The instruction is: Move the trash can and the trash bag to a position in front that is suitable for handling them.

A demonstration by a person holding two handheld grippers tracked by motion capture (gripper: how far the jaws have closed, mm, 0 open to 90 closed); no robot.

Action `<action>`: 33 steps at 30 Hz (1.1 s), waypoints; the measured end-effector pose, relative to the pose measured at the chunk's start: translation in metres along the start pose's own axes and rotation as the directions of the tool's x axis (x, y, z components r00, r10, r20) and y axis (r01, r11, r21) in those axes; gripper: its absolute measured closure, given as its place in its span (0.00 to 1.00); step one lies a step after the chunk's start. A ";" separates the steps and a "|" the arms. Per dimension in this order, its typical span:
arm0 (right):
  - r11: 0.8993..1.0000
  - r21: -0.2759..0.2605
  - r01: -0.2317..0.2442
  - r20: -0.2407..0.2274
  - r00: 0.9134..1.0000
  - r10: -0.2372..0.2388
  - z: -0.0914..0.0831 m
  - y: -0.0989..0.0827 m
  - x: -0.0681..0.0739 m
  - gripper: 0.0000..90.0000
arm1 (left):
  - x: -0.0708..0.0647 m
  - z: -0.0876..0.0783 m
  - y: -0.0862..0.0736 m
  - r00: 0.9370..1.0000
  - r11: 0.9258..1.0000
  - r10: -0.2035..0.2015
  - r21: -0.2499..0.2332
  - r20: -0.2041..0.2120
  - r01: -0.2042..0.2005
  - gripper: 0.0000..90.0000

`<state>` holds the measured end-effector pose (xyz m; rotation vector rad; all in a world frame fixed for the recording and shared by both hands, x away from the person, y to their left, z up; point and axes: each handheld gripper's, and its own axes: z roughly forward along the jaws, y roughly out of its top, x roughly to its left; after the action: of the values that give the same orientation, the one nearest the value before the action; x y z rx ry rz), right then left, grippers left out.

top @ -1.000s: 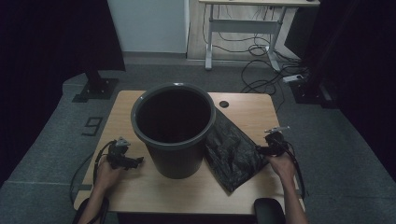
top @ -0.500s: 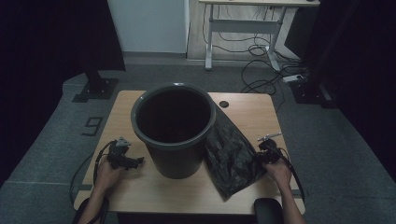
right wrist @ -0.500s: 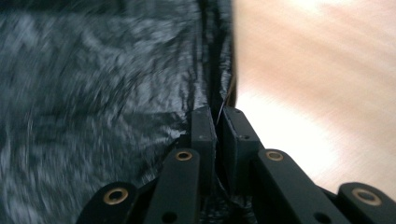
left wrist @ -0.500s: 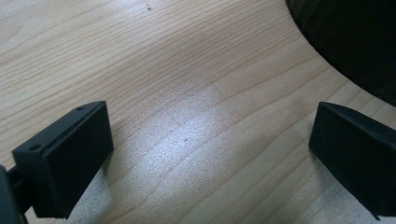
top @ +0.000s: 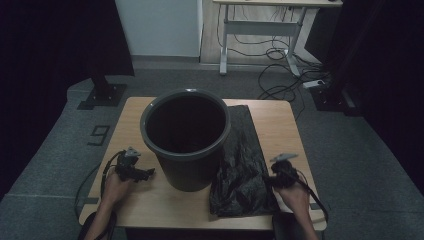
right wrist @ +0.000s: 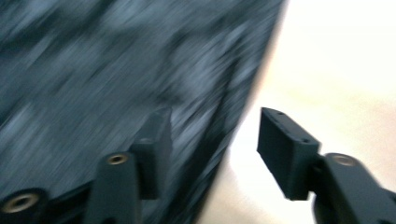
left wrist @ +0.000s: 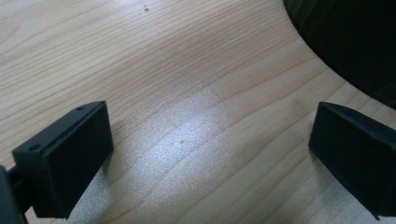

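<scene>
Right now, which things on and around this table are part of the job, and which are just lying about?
Part of the job:
- black plastic bag, flat on the table beside the bin
- dark bin, upright
- right gripper, jaws apart at the bag's edge
- left gripper, open over bare wood

Lying about:
- cables on the floor
- desk behind

The room is dim, and grey carpet (top: 350, 165) covers the floor. A light wooden desk (top: 280, 120) stands in the middle, its top palely lit. Behind it, a white wall panel (top: 160, 27) is flanked by black curtains (top: 55, 45) on the left and deep shadow on the right. A second table (top: 260, 20) with a pale metal frame stands at the back, with loose cables (top: 280, 70) on the floor beneath it. A dark stand base (top: 102, 95) sits at the left.
</scene>
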<state>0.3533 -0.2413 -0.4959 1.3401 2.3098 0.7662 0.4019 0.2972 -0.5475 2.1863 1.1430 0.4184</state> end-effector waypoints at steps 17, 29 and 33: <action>0.993 0.088 -0.078 -0.082 0.993 0.086 0.068 0.034 -0.022 0.90 | 0.000 0.001 0.001 1.000 1.000 0.005 0.000 0.005 -0.005 0.00; 0.989 -0.006 -0.150 0.095 0.984 0.150 0.050 0.039 -0.047 0.42 | -0.001 0.001 0.001 1.000 1.000 0.008 -0.002 0.005 -0.008 0.00; 0.979 -0.012 -0.202 0.064 0.977 0.203 0.084 0.056 -0.073 0.48 | -0.001 0.002 0.002 1.000 1.000 0.010 -0.001 0.008 -0.010 0.00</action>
<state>0.4732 -0.2598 -0.5253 1.5917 2.1424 0.7769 0.4030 0.2950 -0.5477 2.1912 1.1282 0.4145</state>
